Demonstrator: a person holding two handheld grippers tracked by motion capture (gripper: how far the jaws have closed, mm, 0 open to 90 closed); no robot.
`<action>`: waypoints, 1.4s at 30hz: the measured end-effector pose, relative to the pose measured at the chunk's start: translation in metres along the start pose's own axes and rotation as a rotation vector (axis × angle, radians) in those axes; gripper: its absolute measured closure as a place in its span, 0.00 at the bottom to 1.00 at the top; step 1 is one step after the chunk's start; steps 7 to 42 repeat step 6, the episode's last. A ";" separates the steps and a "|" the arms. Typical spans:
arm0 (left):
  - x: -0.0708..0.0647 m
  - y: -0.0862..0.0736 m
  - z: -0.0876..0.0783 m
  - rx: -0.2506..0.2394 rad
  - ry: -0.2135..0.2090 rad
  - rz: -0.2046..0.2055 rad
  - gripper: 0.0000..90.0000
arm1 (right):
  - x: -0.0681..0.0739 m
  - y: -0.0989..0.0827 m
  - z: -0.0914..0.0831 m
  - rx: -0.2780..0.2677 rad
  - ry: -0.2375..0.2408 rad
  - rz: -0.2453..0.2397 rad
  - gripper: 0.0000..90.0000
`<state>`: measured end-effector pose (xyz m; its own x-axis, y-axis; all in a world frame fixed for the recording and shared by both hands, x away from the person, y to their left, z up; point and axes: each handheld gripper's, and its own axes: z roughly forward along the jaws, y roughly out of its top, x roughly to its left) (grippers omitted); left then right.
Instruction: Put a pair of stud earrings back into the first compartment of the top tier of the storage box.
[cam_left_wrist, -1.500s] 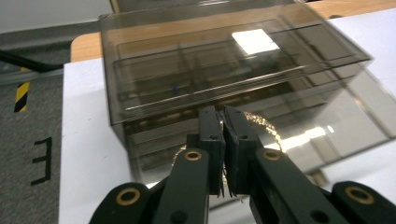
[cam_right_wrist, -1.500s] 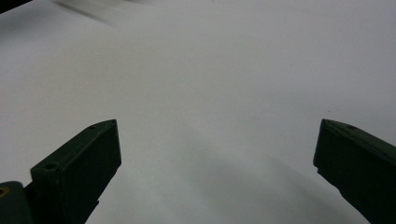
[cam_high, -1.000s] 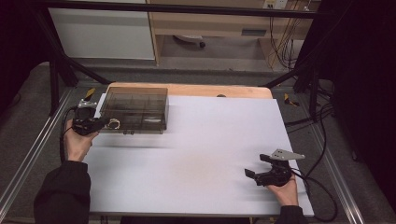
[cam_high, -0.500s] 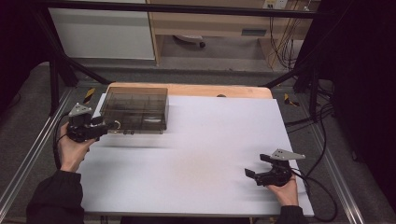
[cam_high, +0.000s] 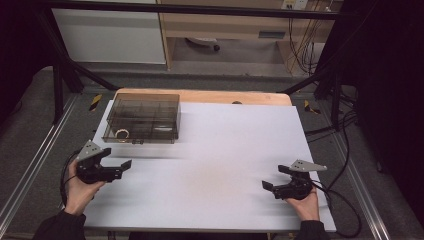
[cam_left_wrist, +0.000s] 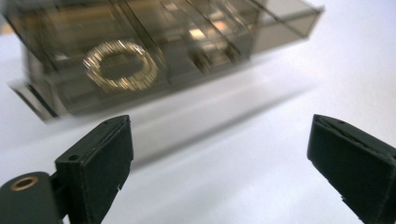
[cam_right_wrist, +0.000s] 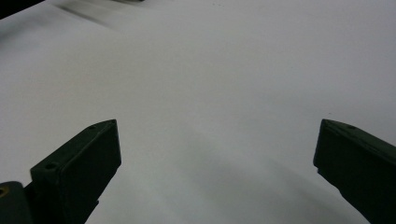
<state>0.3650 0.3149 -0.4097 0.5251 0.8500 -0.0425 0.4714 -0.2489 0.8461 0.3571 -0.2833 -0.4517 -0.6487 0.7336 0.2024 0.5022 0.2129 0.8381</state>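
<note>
The white table top (cam_high: 215, 165) carried one smoke-tinted clear plastic compartment box (cam_high: 142, 117), closed, at the far left corner, its long side running across the table. It lay ahead of your left gripper (cam_high: 120, 167) and slightly to its right, near but apart. Your left hand was much the nearer one; the right sat well away at the near right edge. One gold-coloured ring (cam_left_wrist: 122, 65) lay in the box's near left compartment, seen through the wall. The left gripper's jaws had just been opening and stood wide with nothing between them. Your right gripper (cam_high: 272, 182) was likewise spread over bare table, empty. Count: one box, one ring, two grippers.
</note>
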 end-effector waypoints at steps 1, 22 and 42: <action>-0.002 -0.004 0.001 0.008 0.000 0.008 0.07 | 0.000 0.000 0.000 0.002 0.001 -0.001 0.01; -0.009 -0.016 0.008 0.033 -0.032 0.014 0.06 | 0.001 0.000 0.001 0.004 0.005 0.000 0.01; -0.009 -0.016 0.008 0.033 -0.032 0.014 0.06 | 0.001 0.000 0.001 0.004 0.005 0.000 0.01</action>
